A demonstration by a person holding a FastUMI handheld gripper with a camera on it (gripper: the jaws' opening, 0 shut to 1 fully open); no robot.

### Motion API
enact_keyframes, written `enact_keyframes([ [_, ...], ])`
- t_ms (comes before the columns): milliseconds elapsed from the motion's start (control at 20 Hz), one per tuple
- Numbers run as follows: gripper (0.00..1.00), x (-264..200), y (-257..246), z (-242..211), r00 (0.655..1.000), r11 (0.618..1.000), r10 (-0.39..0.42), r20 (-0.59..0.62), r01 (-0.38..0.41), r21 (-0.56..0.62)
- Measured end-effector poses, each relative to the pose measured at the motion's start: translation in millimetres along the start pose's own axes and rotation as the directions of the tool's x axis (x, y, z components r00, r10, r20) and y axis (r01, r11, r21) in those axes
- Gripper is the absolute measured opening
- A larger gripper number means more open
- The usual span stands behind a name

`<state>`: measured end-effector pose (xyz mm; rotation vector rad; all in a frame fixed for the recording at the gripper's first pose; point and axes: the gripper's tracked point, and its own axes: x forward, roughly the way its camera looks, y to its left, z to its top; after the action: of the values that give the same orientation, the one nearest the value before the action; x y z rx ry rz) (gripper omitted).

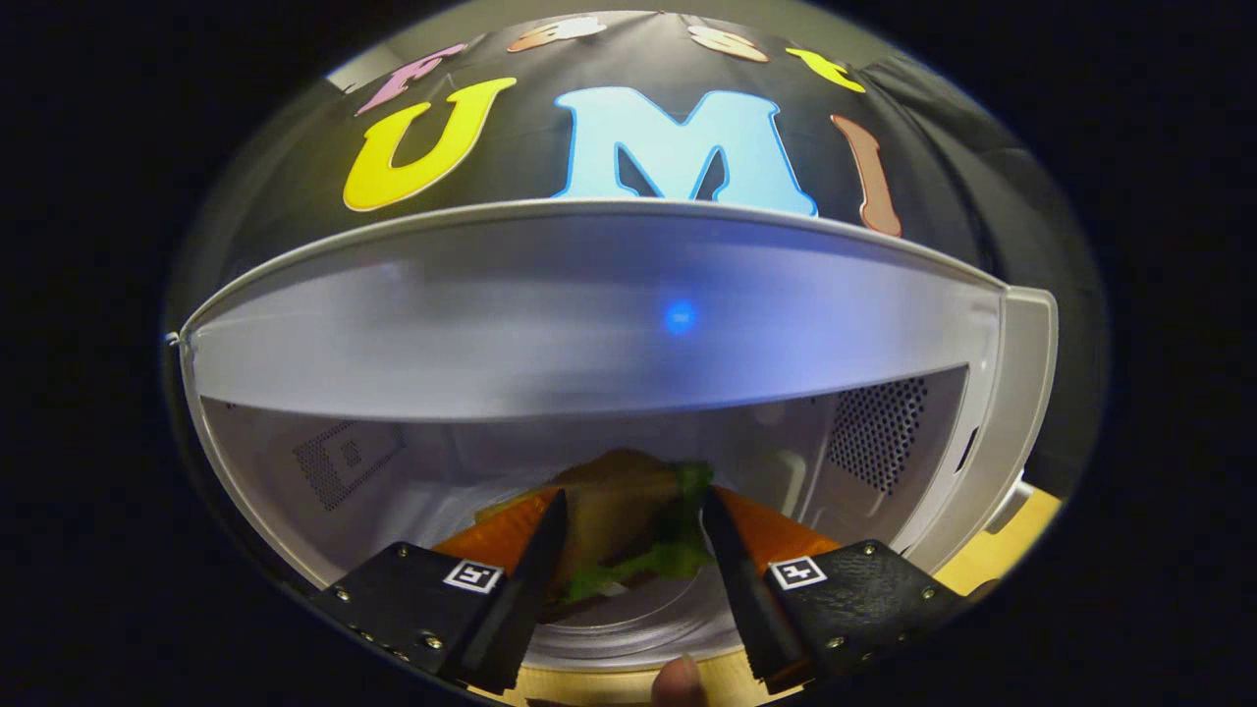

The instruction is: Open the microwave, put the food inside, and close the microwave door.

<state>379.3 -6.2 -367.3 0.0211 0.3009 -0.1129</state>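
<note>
Inside the open microwave [609,324], the gripper [633,545] points straight into the white cooking chamber, its two fingers [535,570] reaching forward side by side with a gap between them. Between those fingers sits the food, a sandwich [628,520] with a brown bread top and green lettuce showing at its edge; it rests on an orange plate [776,535] whose rim spreads out past both fingers to either side. Each finger lies close along a flank of the sandwich, but whether both actually press on it cannot be told from this angle, so the grip itself stays uncertain. Plate and sandwich stand on the round glass turntable [638,628] on the chamber floor, just past the oven's front sill. Perforated vent panels mark the chamber's side walls, one on the right wall [874,432] and a fainter one on the left. A small blue light spot [680,316] glows on the pale band of the oven's upper front. A fingertip [678,682] of the person holding the tool shows beneath the gripper, between its two black finger mounts. The microwave stands on a light wooden table [992,555], visible beside its right-hand panel.
</note>
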Motion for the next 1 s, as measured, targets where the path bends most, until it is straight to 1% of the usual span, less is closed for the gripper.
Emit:
enact_keyframes([
  [150,0.83,-13.9,12.8,4.3,0.998,0.998,0.062,-0.003,-0.061,0.019],
  [300,0.83,-37.7,26.6,11.9,0.991,0.991,0.132,0.001,-0.132,0.029],
  [450,0.84,-67.4,33.7,18.9,0.984,0.984,0.175,0.011,-0.175,-0.015],
  [600,0.83,-97.6,37.9,21.0,0.977,0.977,0.215,-0.007,-0.215,-0.002],
  [700,0.84,-125.2,45.5,28.5,0.967,0.967,0.257,-0.004,-0.257,0.006],
  [800,0.83,-160.8,52.5,43.1,0.953,0.953,0.302,0.03,-0.302,-0.008],
  [1000,0.83,-239.3,66.0,75.1,0.913,0.919,0.395,0.102,-0.392,-0.049],
])
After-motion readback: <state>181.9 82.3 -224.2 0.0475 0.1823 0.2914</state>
